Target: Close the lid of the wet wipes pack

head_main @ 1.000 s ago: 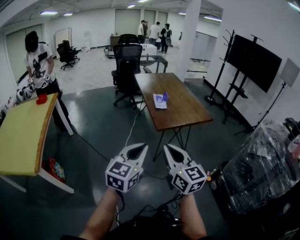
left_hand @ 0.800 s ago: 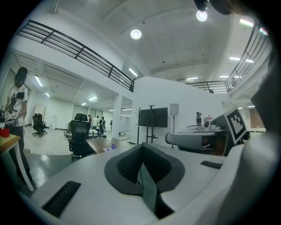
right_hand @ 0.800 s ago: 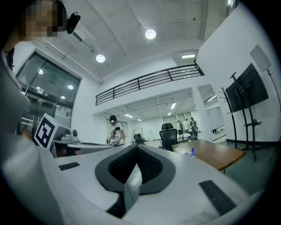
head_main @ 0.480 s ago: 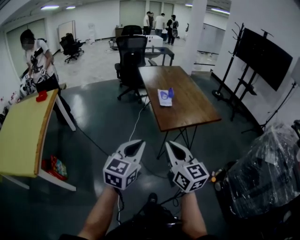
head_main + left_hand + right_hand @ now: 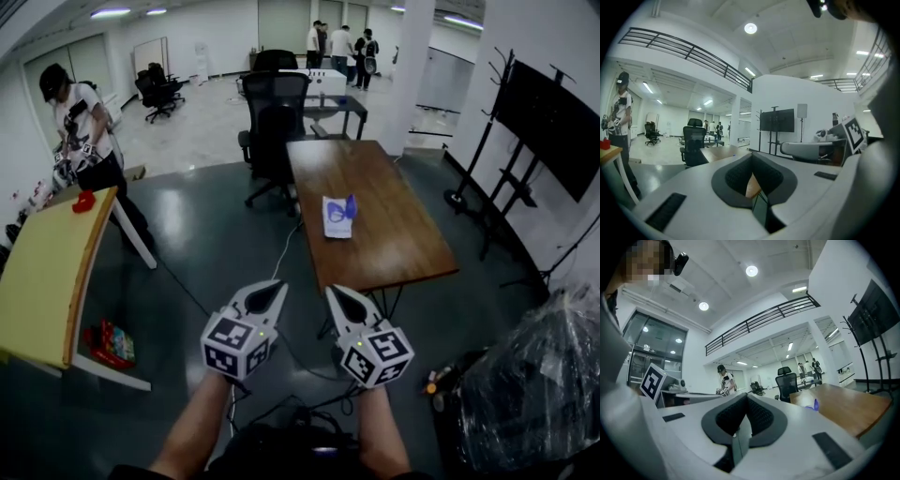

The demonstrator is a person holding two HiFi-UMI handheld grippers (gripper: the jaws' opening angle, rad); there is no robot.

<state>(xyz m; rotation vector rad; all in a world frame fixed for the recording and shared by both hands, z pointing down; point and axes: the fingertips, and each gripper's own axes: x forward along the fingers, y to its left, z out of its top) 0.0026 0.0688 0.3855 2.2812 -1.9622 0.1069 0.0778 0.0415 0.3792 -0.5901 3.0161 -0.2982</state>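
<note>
The wet wipes pack (image 5: 336,217) lies flat near the middle of a brown wooden table (image 5: 394,234), well ahead of me. Its blue lid (image 5: 351,205) stands up at the pack's right side. In the right gripper view the blue lid (image 5: 815,404) shows small on the brown table (image 5: 851,411). My left gripper (image 5: 277,290) and right gripper (image 5: 334,293) are held side by side over the dark floor, short of the table's near edge. Both are shut and hold nothing. The left gripper (image 5: 752,182) and right gripper (image 5: 742,422) show their pads meeting.
A black office chair (image 5: 278,127) stands at the table's far end. A yellow table (image 5: 42,272) and a person (image 5: 82,127) are at the left. A plastic-wrapped heap (image 5: 539,375) and a screen on a stand (image 5: 548,127) are at the right. A cable (image 5: 281,258) runs across the floor.
The view has moved forward: the brown table and the pack are nearer and lower in the picture. Both grippers keep the same shut stance in front of me.
</note>
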